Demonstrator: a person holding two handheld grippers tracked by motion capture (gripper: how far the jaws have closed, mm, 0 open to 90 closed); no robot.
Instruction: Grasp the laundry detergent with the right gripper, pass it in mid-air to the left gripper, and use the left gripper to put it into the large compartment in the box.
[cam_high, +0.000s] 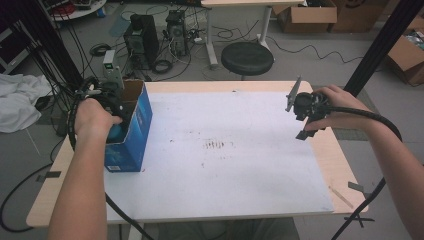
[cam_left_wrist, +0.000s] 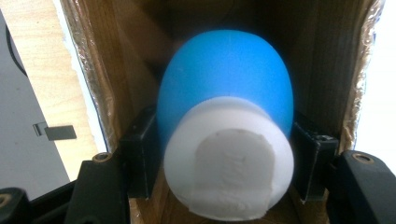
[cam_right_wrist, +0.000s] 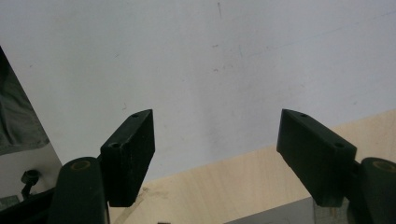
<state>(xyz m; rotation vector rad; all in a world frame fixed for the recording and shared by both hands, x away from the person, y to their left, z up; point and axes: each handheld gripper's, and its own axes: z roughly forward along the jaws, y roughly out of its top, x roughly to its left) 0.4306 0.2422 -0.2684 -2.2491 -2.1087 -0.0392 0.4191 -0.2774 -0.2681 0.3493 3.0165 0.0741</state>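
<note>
Blue bottle (cam_left_wrist: 224, 88) clamped in left gripper (cam_left_wrist: 224, 154) inside box (cam_high: 134, 125), likely packing; right gripper (cam_right_wrist: 217, 154) spread, idle.

We see a smooth, matt blue bottle (cam_left_wrist: 224, 79) with a white plastic cap (cam_left_wrist: 229, 163); the box (cam_high: 137, 125) looks like printed blue cardboard outside, raw brown inside; the table (cam_high: 330, 160) is pale wood under a matt white, scuffed sheet (cam_high: 225, 150); the right gripper (cam_right_wrist: 217, 158) has matt black plastic jaws.

Lab or workshop: computer towers (cam_high: 141, 35), floor cables (cam_high: 300, 50), cardboard boxes (cam_high: 306, 15), stool (cam_high: 247, 58)
</note>
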